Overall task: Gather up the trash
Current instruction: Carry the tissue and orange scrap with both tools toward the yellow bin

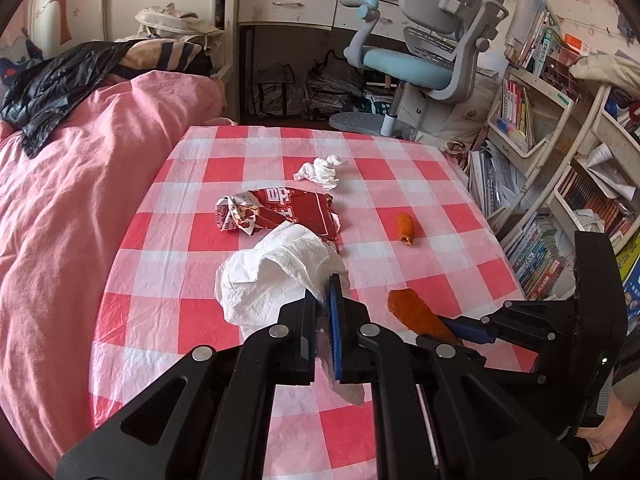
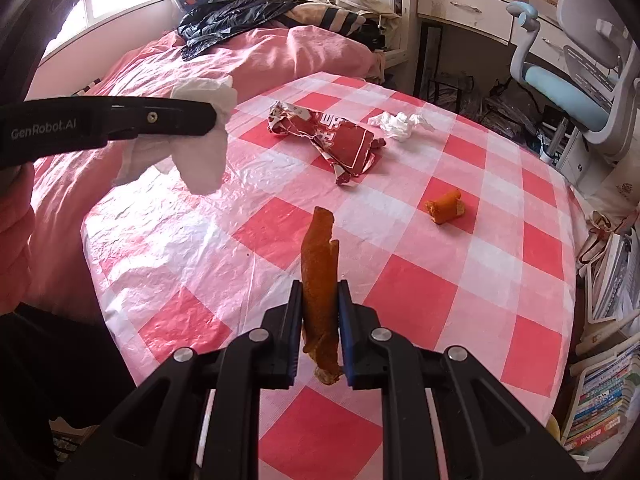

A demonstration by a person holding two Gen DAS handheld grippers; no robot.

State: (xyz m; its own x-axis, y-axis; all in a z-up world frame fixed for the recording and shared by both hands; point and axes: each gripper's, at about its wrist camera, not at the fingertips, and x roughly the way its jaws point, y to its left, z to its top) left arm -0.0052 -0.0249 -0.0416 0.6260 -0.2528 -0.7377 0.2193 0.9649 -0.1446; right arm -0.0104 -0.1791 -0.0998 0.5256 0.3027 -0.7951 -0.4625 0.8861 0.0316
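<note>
Soft white tissue (image 1: 276, 276), light and crushable, is pinched at one edge by the fully closed left gripper (image 1: 324, 308), wrapper (image 1: 280, 212) lying beyond; from the right view, stiff orange peel (image 2: 320, 280) is clamped mid-length between the right gripper (image 2: 320, 304)'s narrowly parted jaws, above the table (image 2: 400, 280)
</note>
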